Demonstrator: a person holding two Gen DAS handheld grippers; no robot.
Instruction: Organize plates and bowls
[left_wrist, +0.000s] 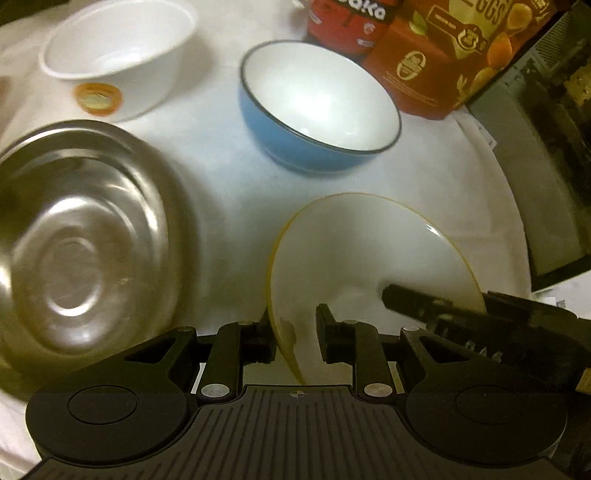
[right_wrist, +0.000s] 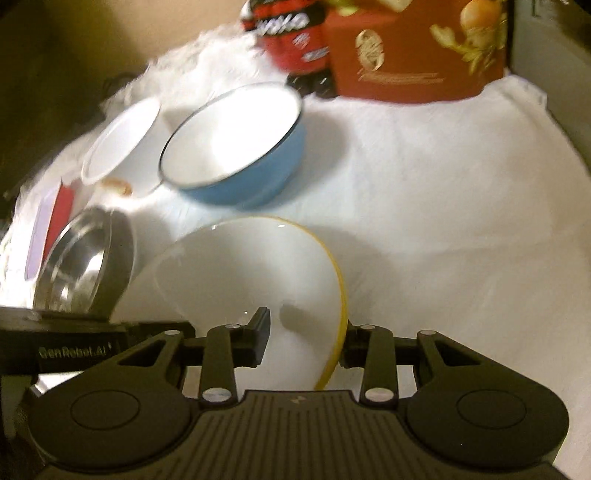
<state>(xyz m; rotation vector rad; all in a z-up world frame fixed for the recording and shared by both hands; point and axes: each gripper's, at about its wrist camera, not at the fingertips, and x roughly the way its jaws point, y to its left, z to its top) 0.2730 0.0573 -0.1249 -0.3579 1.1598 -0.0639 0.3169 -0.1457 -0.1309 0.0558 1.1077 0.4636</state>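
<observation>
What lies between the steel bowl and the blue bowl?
Only bare white cloth lies between the steel bowl and the blue bowl, seen in the left wrist view.

Left gripper (left_wrist: 295, 334) holds the rim of a white plate with yellow edge (left_wrist: 369, 251): one finger outside the rim, the other inside, over the plate face. The right gripper's finger (left_wrist: 413, 299) reaches onto the same plate from the right. Steel bowl (left_wrist: 81, 236) sits left of the fingers. Beyond them stands a blue bowl (left_wrist: 314, 107); far left beyond, a white bowl (left_wrist: 118, 48). Red boxes (left_wrist: 424, 55) behind, on the white-covered surface (left_wrist: 221, 155).
</observation>
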